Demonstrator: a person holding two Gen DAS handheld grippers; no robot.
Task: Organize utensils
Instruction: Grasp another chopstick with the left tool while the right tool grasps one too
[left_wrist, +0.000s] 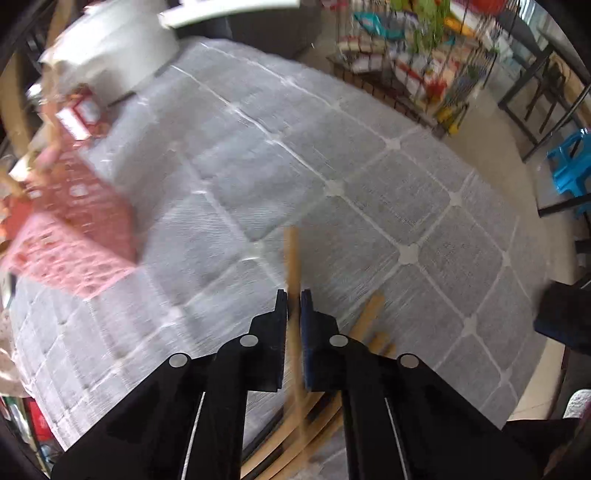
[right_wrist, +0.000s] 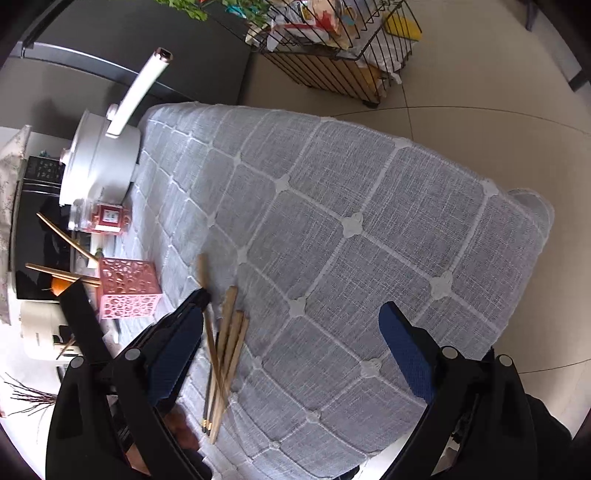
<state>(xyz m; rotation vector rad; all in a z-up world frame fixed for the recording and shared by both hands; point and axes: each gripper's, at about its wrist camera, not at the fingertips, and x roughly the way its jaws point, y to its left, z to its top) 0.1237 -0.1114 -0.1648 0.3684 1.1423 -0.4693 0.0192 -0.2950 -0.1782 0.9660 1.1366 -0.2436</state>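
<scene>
Gripped with the left gripper a single wooden chopstick, fingers drawn almost together and clamped on its shaft, tip pointing away over the grey checked tablecloth.

Noted around it, left to right in the left wrist view: a pink perforated holder at the table's left edge, blurred; a red-labelled jar and a white pot farther back; loose chopsticks lying on the cloth just right of the fingers and running under them; a wire rack of bright goods on the floor beyond the table; a blue stool at far right.

Seen from the right wrist view, same order: sticks jutting out of the holder's mouth; white pot with its long handle; jar just in front of it; pink holder lying on its side; chopstick bundle fanned on the cloth near the front edge; wire basket on the tiled floor.

Held the right gripper spread wide above the cloth, clasping nothing, its left finger just beside the bundle; could not tell whether touching. Found open cloth between bundle and holder.
</scene>
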